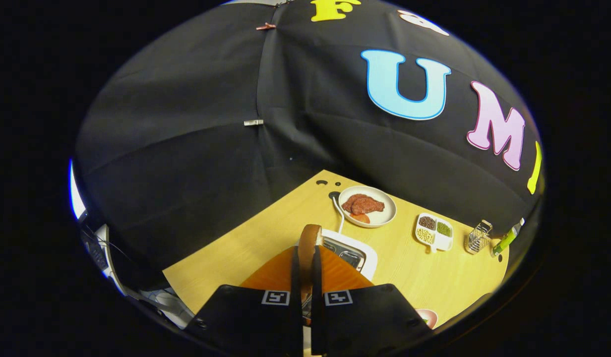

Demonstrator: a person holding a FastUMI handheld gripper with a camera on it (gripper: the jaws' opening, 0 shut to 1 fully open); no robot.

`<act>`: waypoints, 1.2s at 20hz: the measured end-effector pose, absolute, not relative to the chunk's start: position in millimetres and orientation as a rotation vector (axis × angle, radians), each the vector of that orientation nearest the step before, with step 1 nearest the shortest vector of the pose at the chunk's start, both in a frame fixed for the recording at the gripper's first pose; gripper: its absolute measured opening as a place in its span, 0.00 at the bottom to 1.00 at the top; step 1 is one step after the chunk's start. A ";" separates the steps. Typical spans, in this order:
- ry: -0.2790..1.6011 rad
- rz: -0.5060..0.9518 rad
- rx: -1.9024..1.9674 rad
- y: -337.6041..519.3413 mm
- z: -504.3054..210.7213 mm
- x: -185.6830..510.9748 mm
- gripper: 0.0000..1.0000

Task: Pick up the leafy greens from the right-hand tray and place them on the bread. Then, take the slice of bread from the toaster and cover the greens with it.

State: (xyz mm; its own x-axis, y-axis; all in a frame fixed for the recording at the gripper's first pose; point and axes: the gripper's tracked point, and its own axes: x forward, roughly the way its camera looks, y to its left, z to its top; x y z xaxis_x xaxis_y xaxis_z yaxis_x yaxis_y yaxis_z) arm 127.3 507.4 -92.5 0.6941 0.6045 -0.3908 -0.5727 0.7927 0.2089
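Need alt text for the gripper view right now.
The gripper fingers are shut on a bread slice held edge-on above the white toaster on a wooden table; beyond sit a plate of meat and a divided dish.

Gripper point(305, 270): two broad matte housing blocks, square coded marker on each, small screws near outer corners.

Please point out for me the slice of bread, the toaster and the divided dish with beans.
slice of bread point(308, 243): gripper view, crust edge, held between the hand-held gripper point(306, 270) fingers.
toaster point(367, 258): gripper view, white rim.
divided dish point(444, 243): gripper view, white outer rim.
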 end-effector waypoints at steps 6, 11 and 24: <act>0.301 0.630 0.098 448.2 -25.3 126.3 0.11; 0.208 0.571 0.069 372.6 -7.3 118.0 0.11; 0.381 0.304 0.024 183.8 -145.0 89.0 0.11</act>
State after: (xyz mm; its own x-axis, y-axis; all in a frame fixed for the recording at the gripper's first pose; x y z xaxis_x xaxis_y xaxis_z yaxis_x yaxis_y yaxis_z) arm 89.0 183.8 -145.0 0.8837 0.2961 -0.3626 -0.2873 0.9546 0.0793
